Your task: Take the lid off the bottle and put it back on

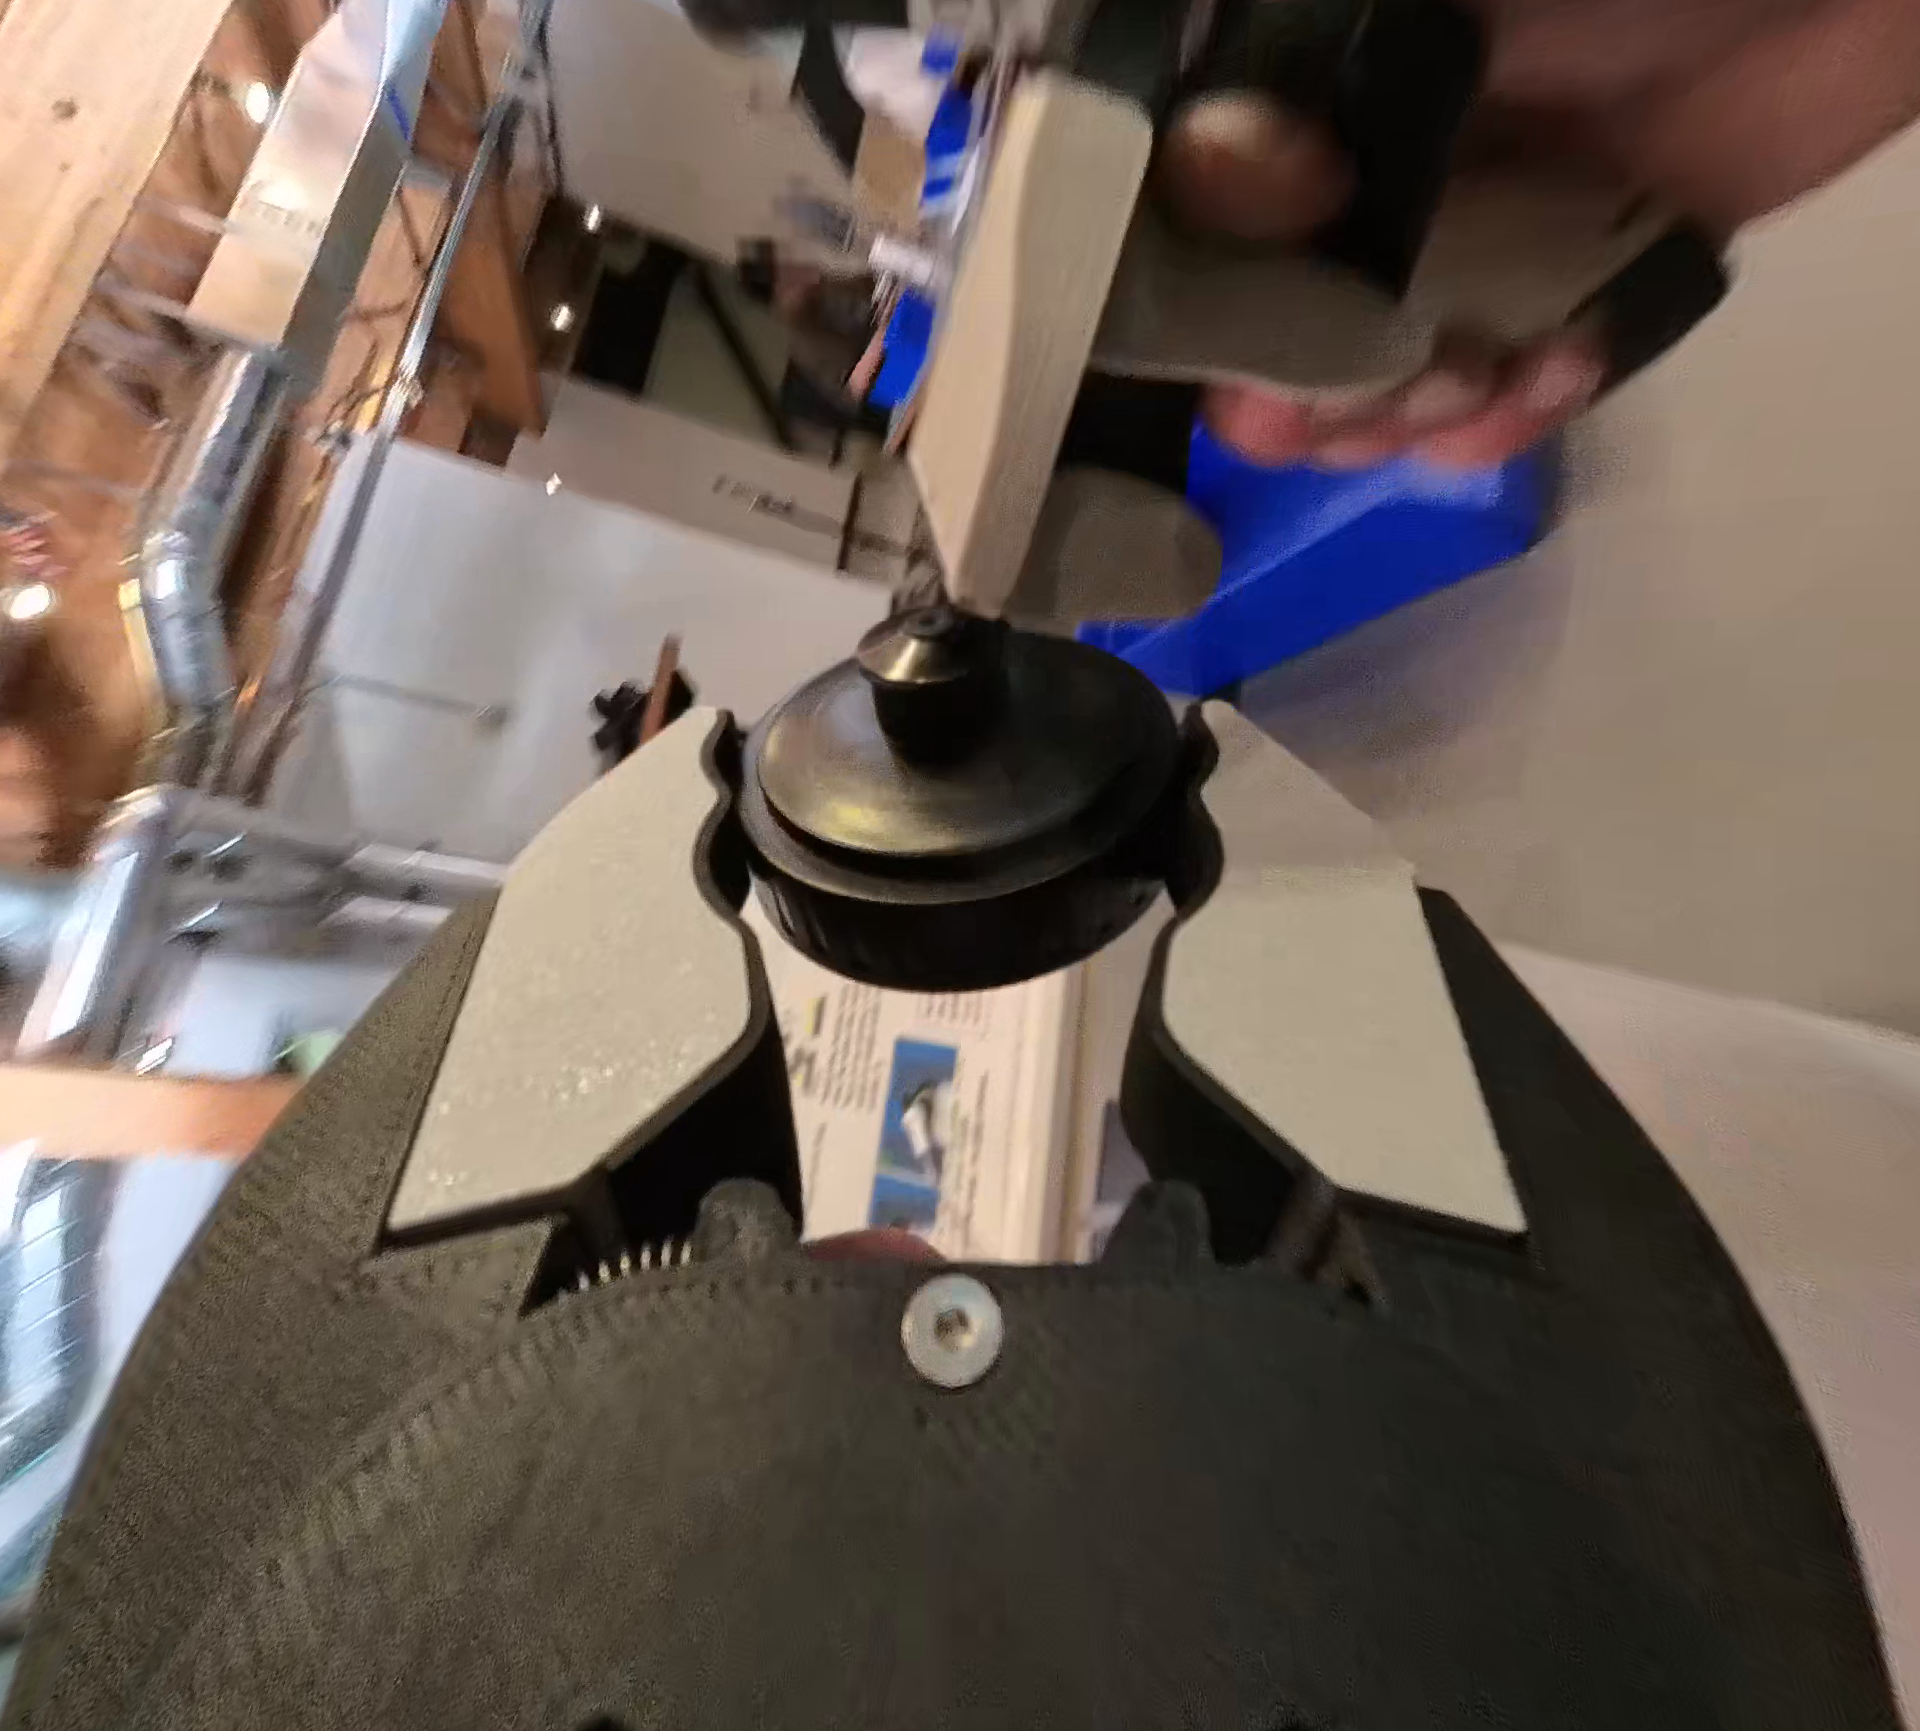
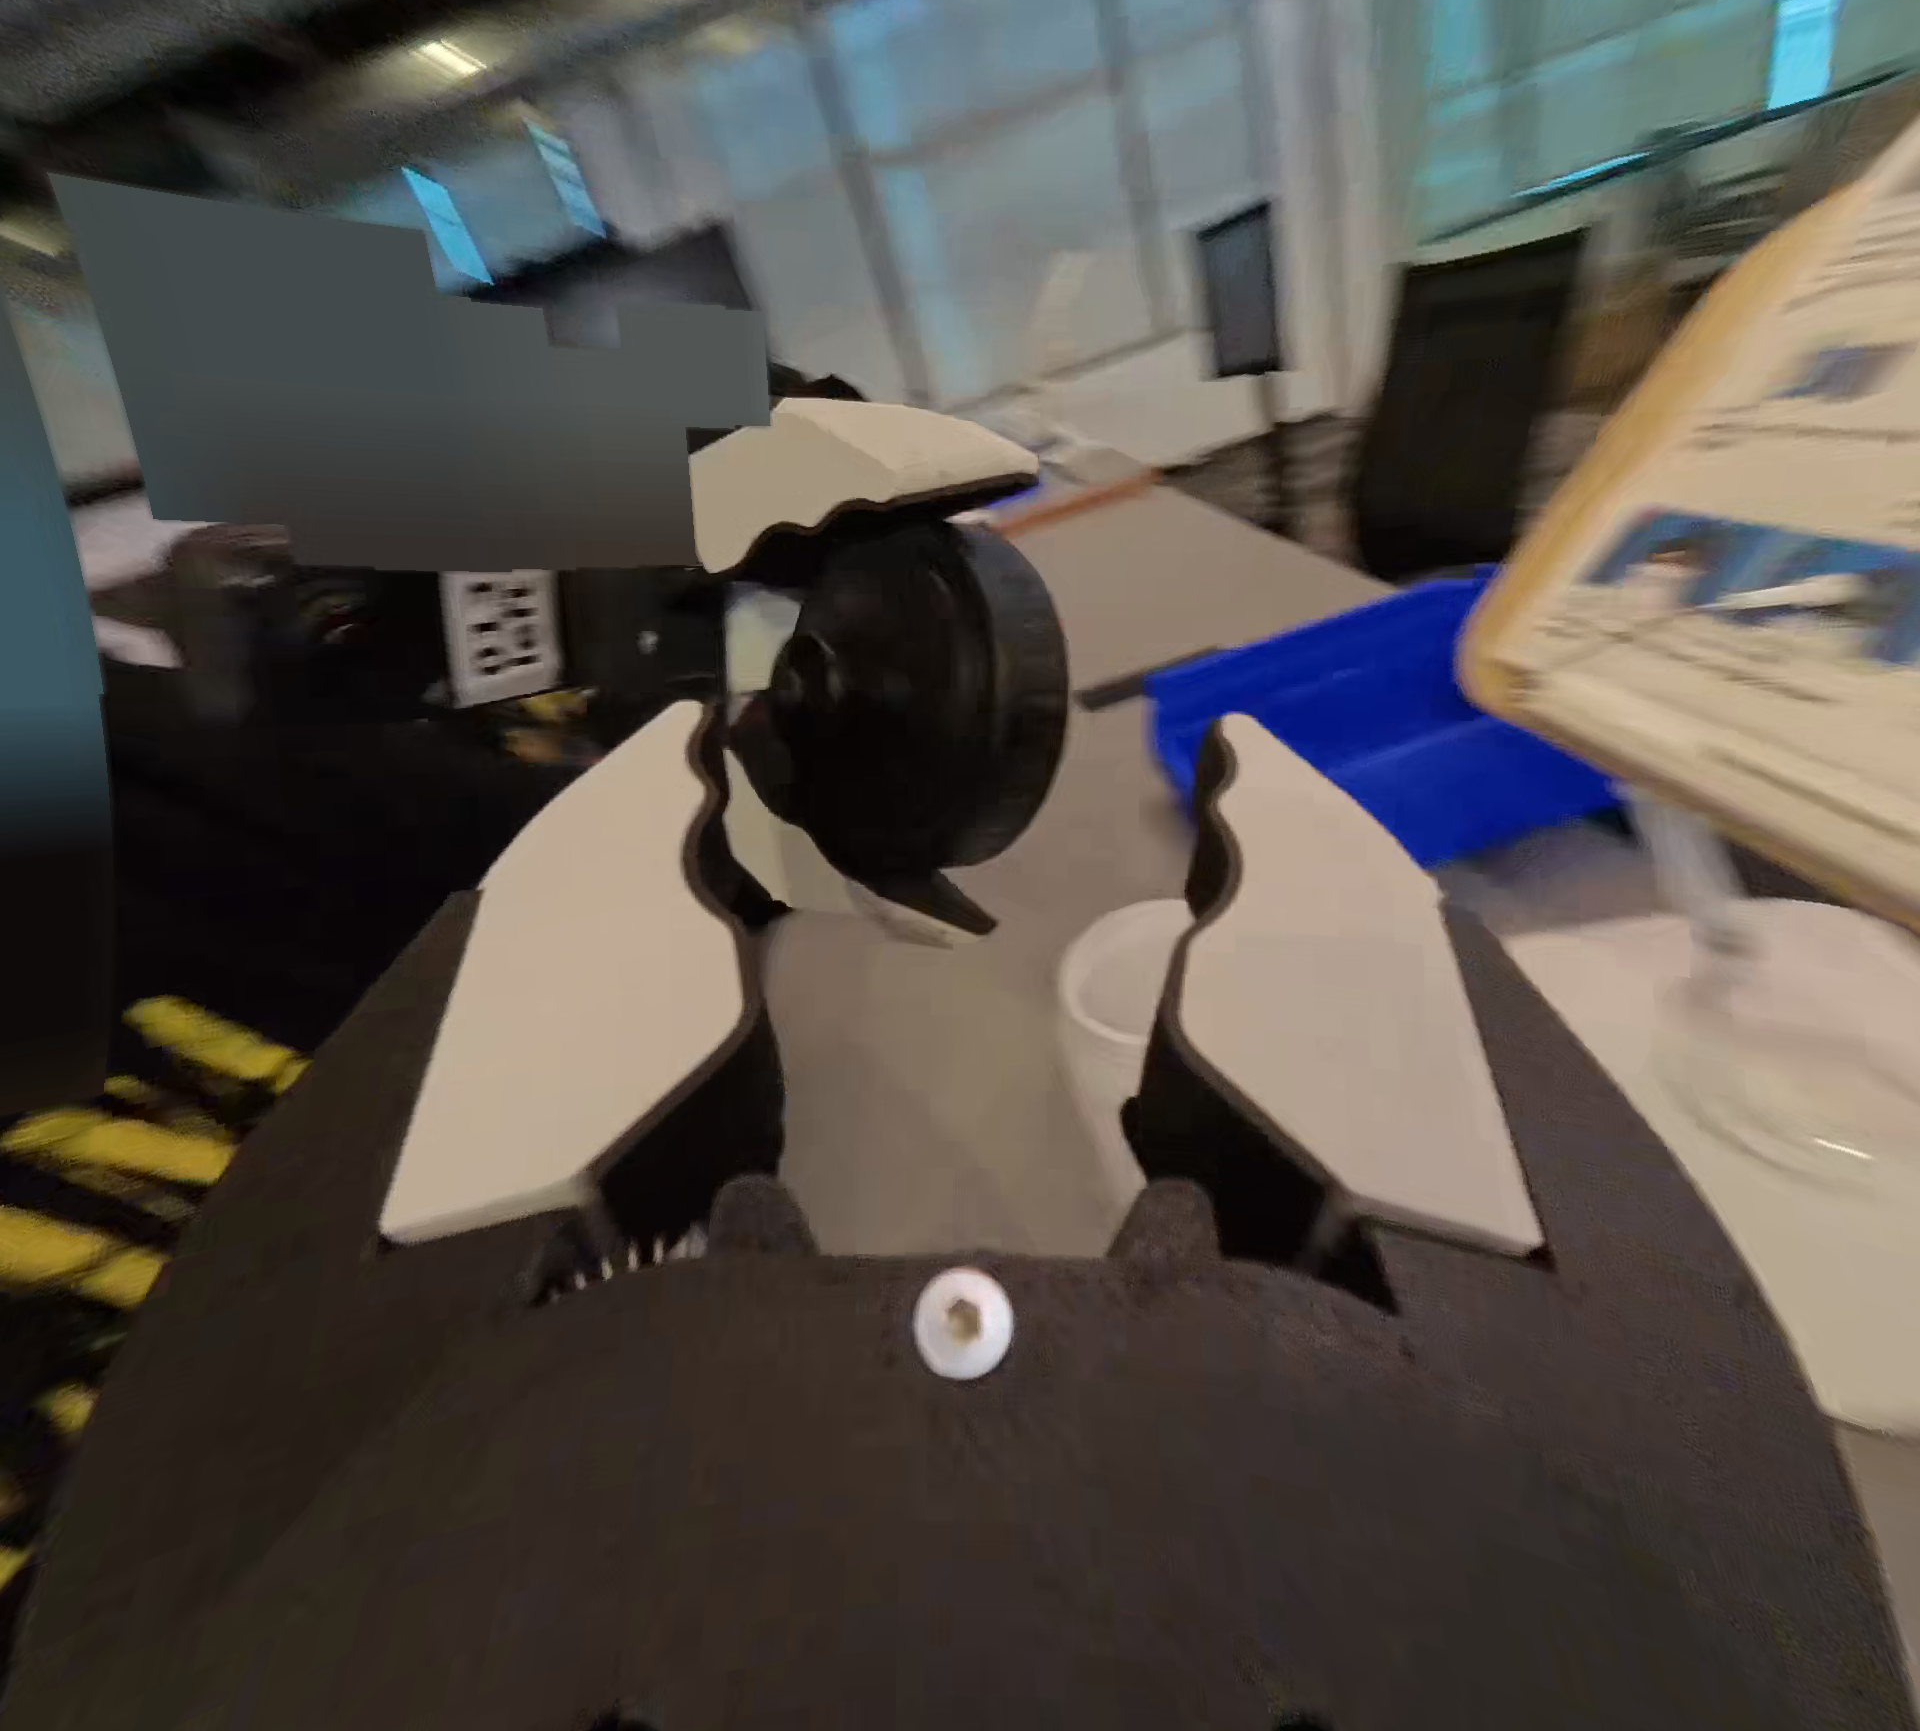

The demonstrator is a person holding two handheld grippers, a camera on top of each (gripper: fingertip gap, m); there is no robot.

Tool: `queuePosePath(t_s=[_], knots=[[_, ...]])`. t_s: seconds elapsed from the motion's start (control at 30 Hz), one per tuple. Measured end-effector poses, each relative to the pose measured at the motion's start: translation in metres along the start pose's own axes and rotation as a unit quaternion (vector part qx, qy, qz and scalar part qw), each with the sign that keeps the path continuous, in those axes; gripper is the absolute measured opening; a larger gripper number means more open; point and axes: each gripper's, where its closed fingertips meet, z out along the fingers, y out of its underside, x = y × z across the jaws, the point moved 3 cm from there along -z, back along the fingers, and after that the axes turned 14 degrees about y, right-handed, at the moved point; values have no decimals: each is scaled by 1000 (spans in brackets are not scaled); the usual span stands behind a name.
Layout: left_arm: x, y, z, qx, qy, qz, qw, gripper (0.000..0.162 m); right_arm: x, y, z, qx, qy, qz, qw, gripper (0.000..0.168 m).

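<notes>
The bottle (image 1: 925, 1099) hides behind its black lid (image 1: 956, 840); the background room is motion-blurred in both views.

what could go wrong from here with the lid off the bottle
1. The left gripper pinches the black lid only at its fingertips, by the rim, so it may slip out.
2. The open right gripper sits very close to the lid and could knock it.
3. No gripper holds the labelled bottle; a bump might tip it.
</notes>
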Motion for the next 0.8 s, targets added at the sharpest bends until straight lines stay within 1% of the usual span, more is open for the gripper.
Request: queuePosePath(t_s=[0.1, 0.13, 0.17, 0.23, 0.3, 0.37, 0.4, 0.5, 0.57, 0.67, 0.73, 0.8], knots=[[-1, 11, 12, -90, -33, 32, 995, 80, 0, -5, 0, -17, 129, -85, 988, 92], [0, 10, 15, -100, -40, 39, 993, 79, 1, -5, 2, -22, 161, -101, 982, 94], [1, 10, 19, -109, -40, 39, 993, 79, 2, -5, 5, -26, 181, -110, 977, 93], [-2, 15, 23, -143, -51, 42, 988, 79, 4, -1, 11, -40, 198, -115, 973, 91], [-3, 15, 25, -153, -56, 53, 985, 79, 6, 5, 18, -53, 197, -107, 973, 81], [-3, 15, 25, -161, -64, 63, 983, 79, 10, 8, 22, -56, 199, -97, 974, 80], [-2, 14, 25, -165, -66, 66, 982, 79, 11, 8, 23, -51, 199, -96, 974, 76], [-1, 18, 27, -178, -66, 65, 980, 79, 13, 10, 25, -52, 205, -99, 972, 76], [0, 18, 27, -176, -67, 66, 980, 79, 13, 11, 25, -54, 203, -101, 972, 76], [-3, 15, 17, -140, -52, 20, 989, 99, 12, 7, 21, -44, 190, -94, 976, 76], [-6, 19, 2, -94, -29, -47, 994, 111, 15, 2, 12, -37, 197, -105, 974, 76], [-5, 29, -13, -28, 14, -144, 989, 122, 19, -2, 0, -31, 204, -110, 972, 76]])
